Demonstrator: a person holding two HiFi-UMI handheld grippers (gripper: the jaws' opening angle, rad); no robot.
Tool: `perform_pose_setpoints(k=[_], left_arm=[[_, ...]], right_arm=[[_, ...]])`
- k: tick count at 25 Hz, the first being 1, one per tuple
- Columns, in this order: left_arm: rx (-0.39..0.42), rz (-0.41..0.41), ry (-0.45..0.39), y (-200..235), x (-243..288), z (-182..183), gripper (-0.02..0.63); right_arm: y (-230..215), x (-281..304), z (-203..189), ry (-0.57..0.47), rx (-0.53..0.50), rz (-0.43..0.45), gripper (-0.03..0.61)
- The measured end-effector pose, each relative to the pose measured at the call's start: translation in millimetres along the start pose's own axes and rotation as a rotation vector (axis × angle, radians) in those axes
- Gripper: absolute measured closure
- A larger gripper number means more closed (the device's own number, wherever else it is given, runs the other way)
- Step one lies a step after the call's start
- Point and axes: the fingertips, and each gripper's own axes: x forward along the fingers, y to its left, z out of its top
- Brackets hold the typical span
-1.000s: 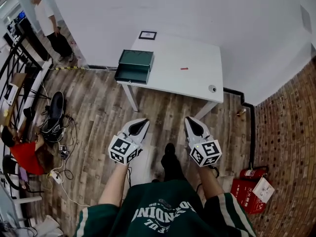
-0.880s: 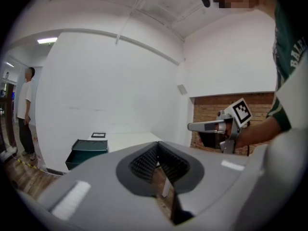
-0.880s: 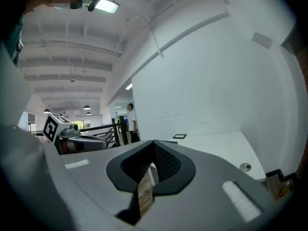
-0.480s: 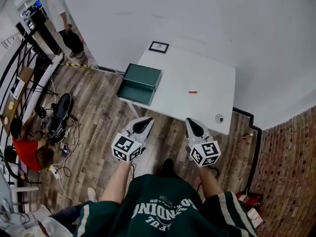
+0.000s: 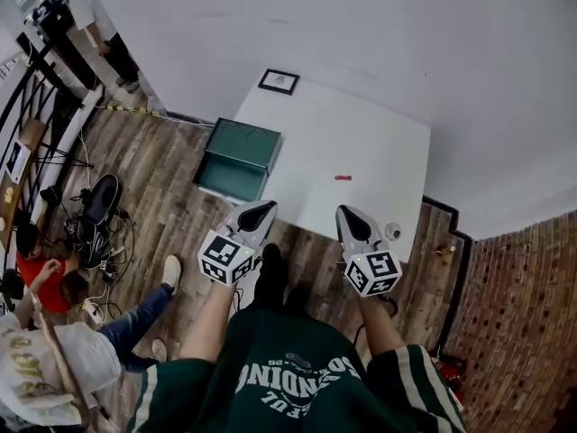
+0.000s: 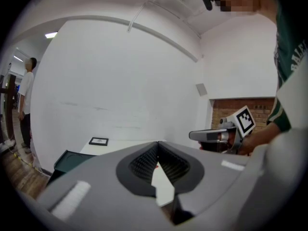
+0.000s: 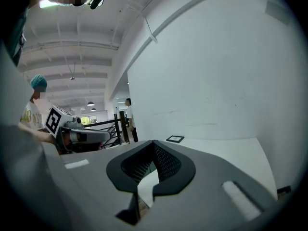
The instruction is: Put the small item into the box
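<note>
A person in a green jersey (image 5: 297, 382) is standing at the near side of a white table (image 5: 370, 133), holding a two-jaw gripper in each hand above the wooden floor (image 5: 171, 188). The left gripper (image 5: 255, 213) is pointing toward the table's near left part with its jaws pressed together and nothing between them. The right gripper (image 5: 351, 217) is hovering just short of the table's near edge, its jaws likewise closed and empty. Both tools are staying clear of the tabletop and well apart from each other.

The small red item (image 5: 343, 178) is lying on the bare tabletop, roughly in the middle, a little to the right, touching nothing else. The dark green box (image 5: 236, 156) is sitting at the table's left end, well apart from the red item. A black-framed picture (image 5: 279, 81) is lying flat at the far left corner of the table, and a small round grey object (image 5: 392, 231) is resting at the near right corner.

To the left, a person in red (image 5: 41, 282) is crouching on the floor beside a tangle of cables (image 5: 113, 273), while another person in a white shirt (image 5: 86, 7) is standing at the far left by a black railing (image 5: 36, 106). A brick wall (image 5: 518, 323) is running along the right side.
</note>
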Motion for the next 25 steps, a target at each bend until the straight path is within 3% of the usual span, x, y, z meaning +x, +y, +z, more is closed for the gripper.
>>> perform_pose_setpoints(k=[17, 25], left_arm=[[-0.013, -0.176, 0.013, 105, 135, 29, 0.563], [-0.021, -0.202, 0.060, 110, 165, 20, 0.563]], right_arm=[[-77, 125, 31, 0.010, -0.008, -0.141, 0.575], [-96, 142, 29, 0.033, -0.010, -0.133, 0.575]])
